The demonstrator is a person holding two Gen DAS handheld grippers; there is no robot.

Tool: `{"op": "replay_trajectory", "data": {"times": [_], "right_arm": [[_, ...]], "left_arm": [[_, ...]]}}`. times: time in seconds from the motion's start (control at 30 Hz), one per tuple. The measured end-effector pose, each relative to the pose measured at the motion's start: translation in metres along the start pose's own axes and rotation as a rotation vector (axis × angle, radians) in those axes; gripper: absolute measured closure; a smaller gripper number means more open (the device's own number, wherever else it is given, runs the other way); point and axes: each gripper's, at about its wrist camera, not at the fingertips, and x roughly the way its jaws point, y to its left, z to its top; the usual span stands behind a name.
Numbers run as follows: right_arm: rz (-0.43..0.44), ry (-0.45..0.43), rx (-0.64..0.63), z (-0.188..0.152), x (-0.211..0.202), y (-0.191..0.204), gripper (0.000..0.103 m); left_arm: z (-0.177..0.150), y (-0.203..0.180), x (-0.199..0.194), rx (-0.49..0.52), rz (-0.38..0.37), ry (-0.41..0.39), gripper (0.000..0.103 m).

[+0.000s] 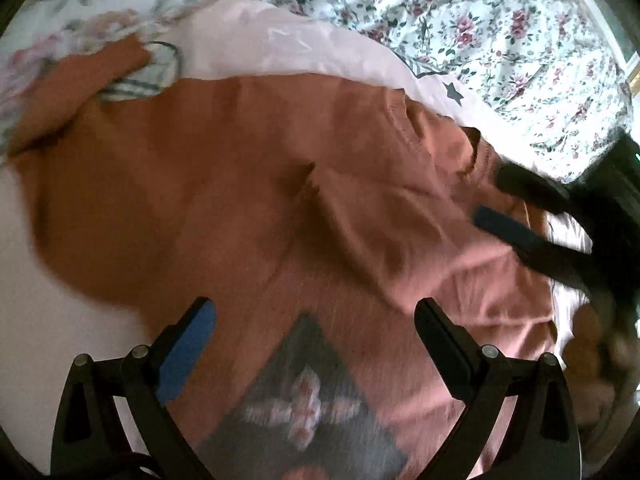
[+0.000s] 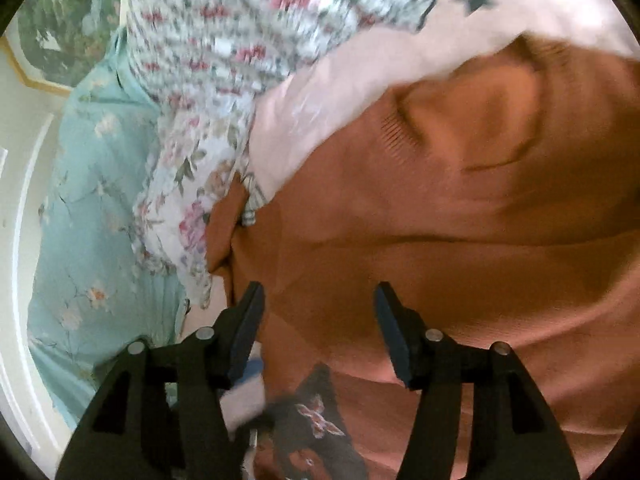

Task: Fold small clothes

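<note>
Where left view ends, teal floral sheet (image 2: pixel 80 216), beside sweater (image 2: pixel 440 240)

- We see a bed spread with a white floral cover (image 1: pixel 500 32), small pink-red roses and dark leaves all over, rumpled.
- Beside it lies a pale aqua floral fabric (image 2: pixel 92 208) with faint blossoms — it runs down the left of the right wrist view.
- A plain pale pink sheet (image 1: pixel 256 44) with a dark star print (image 1: pixel 453 93) lies over the floral cover.
- A cream-white curved frame or moulding (image 2: pixel 16 240) borders the aqua fabric; we cannot tell what it belongs to.
- At upper left in the right wrist view, a gold-edged panel (image 2: pixel 52 40) shows greenery — window or picture, we cannot tell.
- Light is soft and daylight-like, brightest at the far right edge of the left wrist view.
</note>
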Motion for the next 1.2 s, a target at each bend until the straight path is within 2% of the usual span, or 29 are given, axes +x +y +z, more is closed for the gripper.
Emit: {"op": "replay_trajectory", "data": {"times": [0.03, 0.13, 0.2, 0.23, 0.27, 0.3, 0.37, 0.4, 0.47, 0.53, 0.6, 0.67, 0.77, 0.87, 1.03, 1.07, 1.1, 1.13, 1.2], "right_arm": [[-0.012, -0.024, 0.011, -0.003, -0.015, -0.006, 0.044], [-0.045, -0.079, 0.059, -0.016, -0.052, -0.027, 0.044], [-0.076, -0.109, 0.089, -0.025, -0.072, -0.040, 0.044], [-0.091, -0.122, 0.104, -0.029, -0.081, -0.047, 0.044], [-0.116, -0.138, 0.125, -0.036, -0.094, -0.057, 0.044], [-0.131, -0.145, 0.135, -0.041, -0.100, -0.062, 0.044], [-0.180, -0.170, 0.139, -0.050, -0.118, -0.073, 0.044], [-0.209, -0.189, 0.132, -0.053, -0.128, -0.078, 0.044], [-0.250, -0.219, 0.124, -0.056, -0.144, -0.087, 0.044], [-0.312, -0.242, 0.132, -0.059, -0.158, -0.103, 0.044], [-0.355, -0.246, 0.166, -0.058, -0.164, -0.120, 0.044], [-0.382, -0.253, 0.182, -0.055, -0.169, -0.133, 0.044], [-0.431, -0.251, 0.166, -0.045, -0.167, -0.144, 0.044], [-0.489, -0.229, 0.137, -0.025, -0.155, -0.152, 0.044], [-0.518, -0.154, 0.125, 0.005, -0.122, -0.168, 0.044], [-0.516, -0.150, 0.121, 0.006, -0.120, -0.167, 0.047], [-0.505, -0.144, 0.107, 0.010, -0.120, -0.163, 0.084], [-0.489, -0.157, 0.111, 0.013, -0.127, -0.158, 0.091], [-0.487, -0.228, 0.097, 0.010, -0.144, -0.148, 0.093]], "left_arm": [[0.006, 0.000, 0.008, -0.006, -0.007, 0.009, 0.003], [0.027, 0.004, 0.036, -0.046, -0.101, 0.039, 0.007], [0.038, -0.001, 0.048, -0.041, -0.151, 0.038, 0.019], [0.041, -0.003, 0.052, -0.030, -0.168, 0.036, 0.044], [0.045, -0.008, 0.057, -0.010, -0.195, 0.044, 0.087], [0.046, -0.011, 0.058, 0.005, -0.194, 0.052, 0.101], [0.042, -0.023, 0.034, 0.065, -0.157, -0.054, 0.100], [0.039, -0.026, 0.018, 0.081, -0.167, -0.106, 0.100], [0.031, -0.020, 0.000, 0.070, -0.146, -0.156, 0.100], [0.022, -0.007, 0.003, 0.057, -0.106, -0.152, 0.099], [0.015, 0.014, 0.022, 0.028, -0.071, -0.072, 0.097], [0.013, 0.026, 0.032, 0.004, -0.105, -0.023, 0.093], [0.019, 0.030, 0.033, -0.018, -0.135, -0.024, 0.085], [0.025, 0.025, 0.035, 0.009, -0.111, -0.030, 0.090], [0.018, 0.012, 0.035, 0.108, -0.064, -0.010, 0.099], [0.017, 0.011, 0.034, 0.117, -0.058, -0.010, 0.100], [0.018, 0.010, 0.031, 0.131, -0.039, -0.014, 0.101], [0.019, 0.007, 0.025, 0.144, -0.030, -0.030, 0.101], [0.021, 0.002, 0.014, 0.175, -0.012, -0.073, 0.101]]}}
